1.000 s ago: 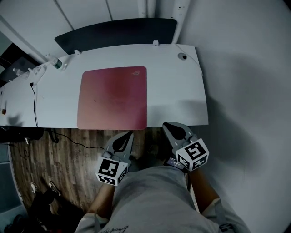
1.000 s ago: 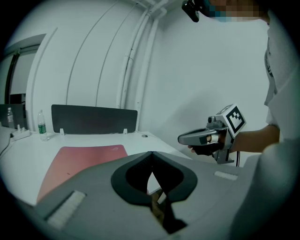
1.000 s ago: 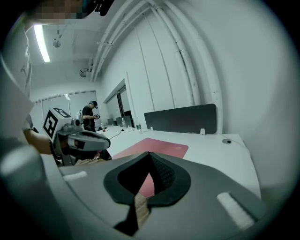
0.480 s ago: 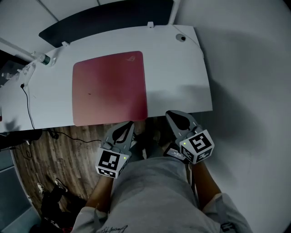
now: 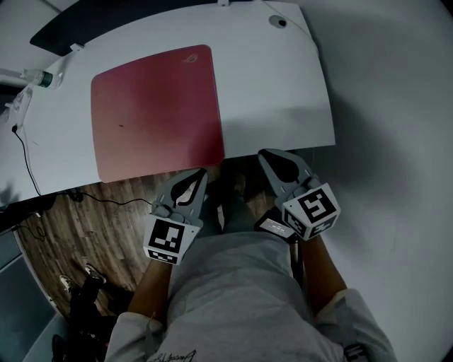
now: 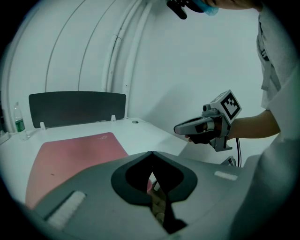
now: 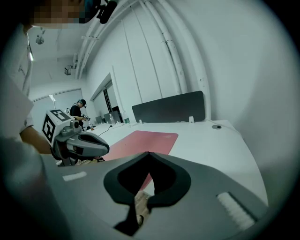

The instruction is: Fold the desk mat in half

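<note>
A pink-red desk mat [image 5: 156,113] lies flat and unfolded on the white desk [image 5: 276,92], its near edge along the desk's front edge. My left gripper [image 5: 200,172] hovers just in front of the mat's near right corner, off the desk, shut and empty. Further right, my right gripper [image 5: 266,155] hangs before the bare desk front, also shut with nothing in it. The left gripper view shows its jaws [image 6: 151,153] closed, the mat [image 6: 75,154] beyond and the right gripper [image 6: 180,129] to the side. In the right gripper view its jaws [image 7: 149,153] are closed, facing the mat [image 7: 143,139].
A dark partition panel [image 6: 77,108] stands along the desk's back edge. A bottle [image 5: 44,78] and a black cable [image 5: 25,155] are at the desk's left end, and a cable grommet [image 5: 282,22] at its back right. Wooden floor [image 5: 92,226] lies below. A person [image 7: 80,108] stands far off.
The head view has shifted, so the desk and mat now sit higher and more tilted in the picture. Both grippers have stayed shut just before the desk's front edge.
</note>
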`<move>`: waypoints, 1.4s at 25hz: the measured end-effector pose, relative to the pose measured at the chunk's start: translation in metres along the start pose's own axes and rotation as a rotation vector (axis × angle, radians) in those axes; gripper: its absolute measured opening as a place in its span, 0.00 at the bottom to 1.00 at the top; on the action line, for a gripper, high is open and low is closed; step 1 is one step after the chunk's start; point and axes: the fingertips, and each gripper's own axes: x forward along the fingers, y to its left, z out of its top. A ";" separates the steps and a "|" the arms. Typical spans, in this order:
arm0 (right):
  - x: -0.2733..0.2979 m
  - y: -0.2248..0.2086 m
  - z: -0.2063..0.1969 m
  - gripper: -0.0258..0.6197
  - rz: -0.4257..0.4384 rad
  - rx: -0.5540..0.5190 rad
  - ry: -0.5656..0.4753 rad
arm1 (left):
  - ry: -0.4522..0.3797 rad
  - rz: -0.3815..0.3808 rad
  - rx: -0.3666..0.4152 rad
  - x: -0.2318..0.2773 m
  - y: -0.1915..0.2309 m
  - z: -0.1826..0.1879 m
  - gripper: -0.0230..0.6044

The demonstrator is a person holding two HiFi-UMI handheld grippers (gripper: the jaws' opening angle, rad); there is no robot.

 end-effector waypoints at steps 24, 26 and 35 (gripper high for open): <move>0.024 -0.019 -0.058 0.05 0.038 0.054 0.087 | 0.184 -0.032 0.062 0.059 -0.002 -0.080 0.15; 0.023 -0.020 -0.062 0.05 0.039 0.063 0.094 | 0.221 -0.025 0.094 0.065 -0.002 -0.090 0.18; 0.030 -0.025 -0.080 0.05 0.060 0.085 0.092 | 0.334 0.026 0.275 0.091 -0.002 -0.126 0.26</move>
